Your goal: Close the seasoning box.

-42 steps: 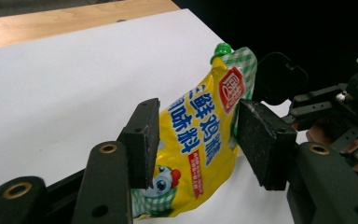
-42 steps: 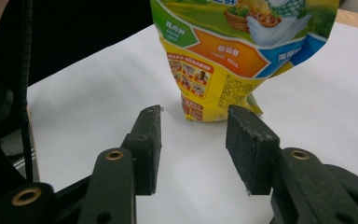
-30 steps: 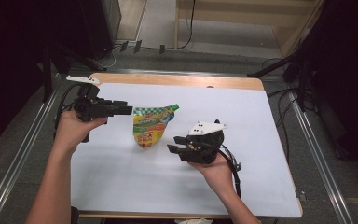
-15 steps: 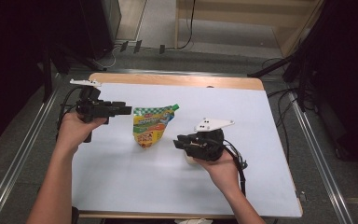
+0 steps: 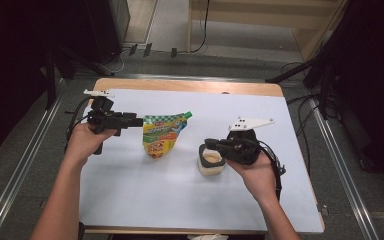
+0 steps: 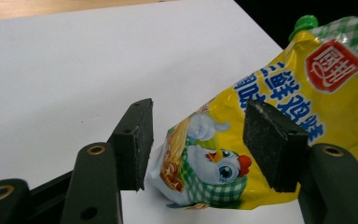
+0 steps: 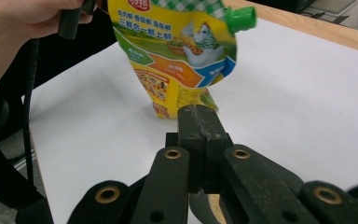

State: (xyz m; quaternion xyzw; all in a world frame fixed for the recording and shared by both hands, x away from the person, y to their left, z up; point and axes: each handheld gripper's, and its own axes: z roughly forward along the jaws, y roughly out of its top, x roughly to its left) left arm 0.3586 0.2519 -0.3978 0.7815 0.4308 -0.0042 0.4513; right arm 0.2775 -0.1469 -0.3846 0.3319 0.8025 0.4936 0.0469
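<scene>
On the white table cover point(image 5: 130, 200), a yellow spouted seasoning pouch point(image 5: 162, 135) with a green cap, a green check band and a cartoon chicken on its front lies near the middle, cap end towards the far side. Just beside its near-left edge hangs the left gripper point(image 6: 198, 140), its jaws spread wide with the pouch's lower corner showing between the two pads but touching neither, so it holds nothing. The stance looks like a lining-up for a pinch on that bottom edge, probably because the flat sealed margin gives the pads something thin to close on.

To the right, well apart from the pouch, a small clear tub point(image 5: 211, 161) with a pale, beige filling stands on the cover. The right gripper point(image 5: 216, 146) reaches over it from the person's right hand point(image 5: 256, 175). In the right gripper view, the jaws are pressed together with no gap and nothing visible between them; the tub's rim peeks out just beneath. Whether the tips rest on the tub or merely hover above it cannot be told. With the jaws together, that gripper seems parked or steadying rather than grasping.
</scene>
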